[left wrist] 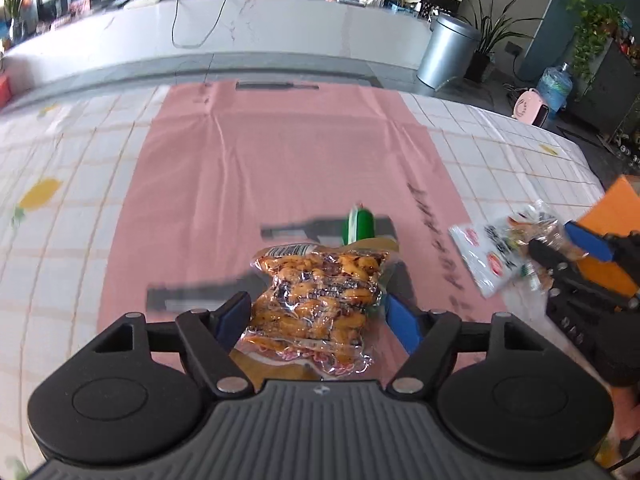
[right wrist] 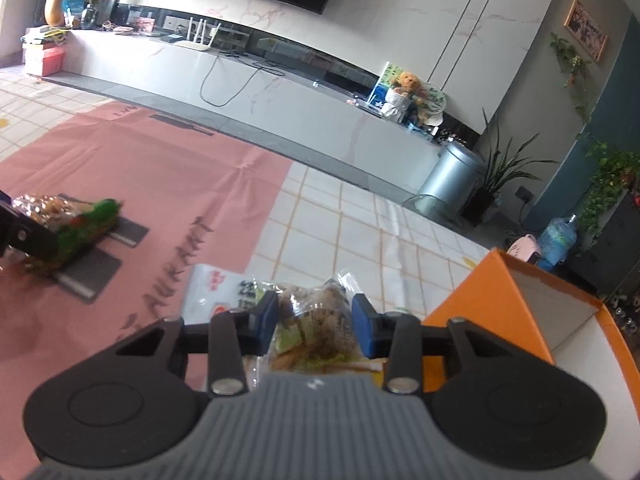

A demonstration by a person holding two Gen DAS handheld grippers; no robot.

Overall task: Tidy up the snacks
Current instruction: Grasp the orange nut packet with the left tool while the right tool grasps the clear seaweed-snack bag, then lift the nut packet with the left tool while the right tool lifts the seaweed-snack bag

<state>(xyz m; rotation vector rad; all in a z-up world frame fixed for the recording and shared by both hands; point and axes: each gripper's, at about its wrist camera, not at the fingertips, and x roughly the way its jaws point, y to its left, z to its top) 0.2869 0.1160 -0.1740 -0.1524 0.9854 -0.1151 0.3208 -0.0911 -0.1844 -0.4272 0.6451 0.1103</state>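
Note:
A clear pack of orange snacks (left wrist: 316, 304) lies on the pink cloth between the blue pads of my left gripper (left wrist: 318, 316). The jaws stand wide beside the pack's edges and I see no squeeze on it. Behind it lies a green pack (left wrist: 358, 224). My right gripper (right wrist: 316, 322) is shut on a clear pack of brown and green snacks (right wrist: 312, 312), just above a white packet (right wrist: 208, 292). The left wrist view shows that right gripper (left wrist: 560, 248) at the right with its pack (left wrist: 536, 232), next to the orange box (left wrist: 616, 240).
The orange box (right wrist: 500, 292), open with a white inside, stands right of my right gripper. The pink cloth (left wrist: 280, 168) covers a checked tablecloth (left wrist: 80, 184). Beyond the table's far edge are a floor, a grey bin (left wrist: 444, 52) and a long white bench.

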